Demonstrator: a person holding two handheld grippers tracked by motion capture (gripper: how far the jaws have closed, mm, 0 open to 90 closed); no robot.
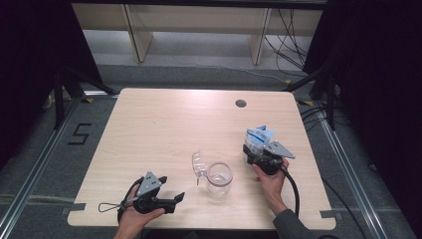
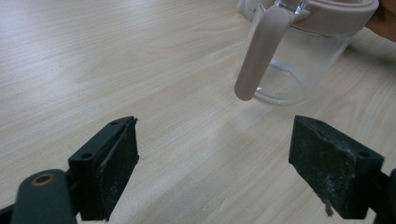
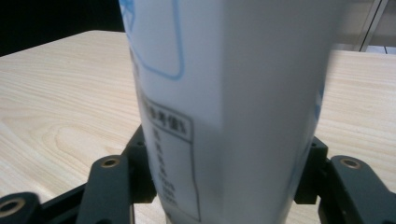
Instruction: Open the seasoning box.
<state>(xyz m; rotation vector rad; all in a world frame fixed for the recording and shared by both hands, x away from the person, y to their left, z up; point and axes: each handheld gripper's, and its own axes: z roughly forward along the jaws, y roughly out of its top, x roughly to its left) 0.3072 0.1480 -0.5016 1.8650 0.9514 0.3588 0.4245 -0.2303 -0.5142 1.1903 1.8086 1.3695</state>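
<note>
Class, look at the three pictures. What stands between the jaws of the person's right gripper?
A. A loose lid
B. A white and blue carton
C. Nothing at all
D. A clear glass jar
B: the right gripper has its jaws on either side of the white and blue carton, while the clear jar stands apart, mid-table.

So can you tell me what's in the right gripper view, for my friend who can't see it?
A white carton with blue print stands upright between the right gripper's two black jaws, which press on its sides. Behind it is the pale wooden table.

Pale wood table (image 1: 164, 119); grey floor (image 1: 40, 149) beyond; black curtains (image 1: 30, 45) both sides; wooden furniture legs (image 1: 139, 35) behind.
</note>
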